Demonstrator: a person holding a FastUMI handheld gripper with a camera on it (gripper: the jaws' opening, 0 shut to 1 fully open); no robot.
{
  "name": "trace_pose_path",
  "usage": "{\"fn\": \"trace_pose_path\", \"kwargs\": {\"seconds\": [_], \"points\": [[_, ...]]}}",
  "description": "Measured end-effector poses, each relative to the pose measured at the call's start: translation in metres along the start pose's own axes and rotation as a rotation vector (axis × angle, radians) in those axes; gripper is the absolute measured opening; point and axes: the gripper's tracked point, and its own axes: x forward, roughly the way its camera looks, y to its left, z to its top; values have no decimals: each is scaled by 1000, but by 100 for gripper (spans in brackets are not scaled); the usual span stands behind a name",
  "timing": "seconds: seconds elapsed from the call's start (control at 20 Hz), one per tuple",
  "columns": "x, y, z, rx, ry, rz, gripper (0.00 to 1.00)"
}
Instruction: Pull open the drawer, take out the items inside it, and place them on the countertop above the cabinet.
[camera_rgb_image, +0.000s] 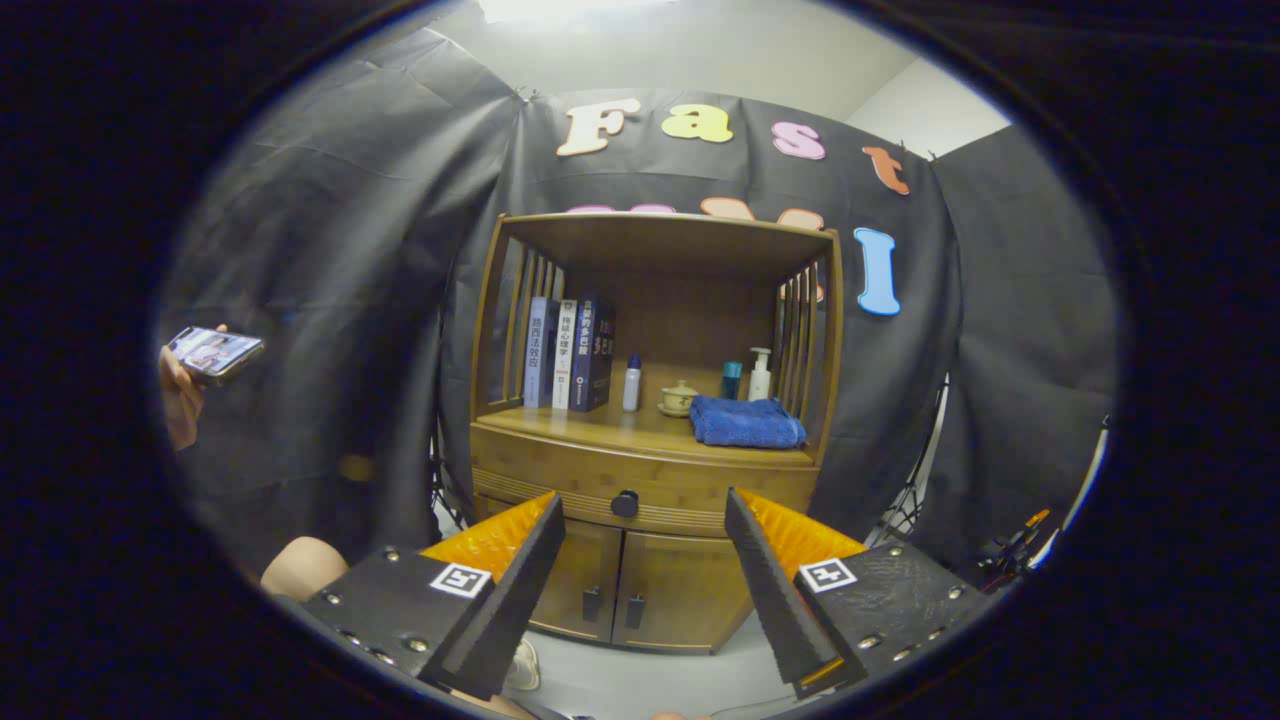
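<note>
Drawer (640, 490) shut in wooden cabinet (650, 560), dark knob (624, 503) framed between wide-spread, empty fingers (645, 520) held well short; folded blue towel (746, 422) on bench (600, 428) above.

countertop (600, 428) — books (568, 352) | bottles (631, 384) | cup (679, 398) | blue towel (746, 422)

Open air lies between the spread gripper (645, 505) fingers and the drawer knob (624, 503) at 12 o'clock. On the countertop (600, 425), 3 books (568, 352) crowd 11 o'clock, a folded towel (746, 422) 1 o'clock.
</note>
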Motion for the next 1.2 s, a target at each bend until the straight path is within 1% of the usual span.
{"fn": "trace_pose_path", "kwargs": {"seconds": [0.6,1.2], "points": [[13,9,-12,-6,20,17,96],[70,29,-30,-16,42,44,97]]}}
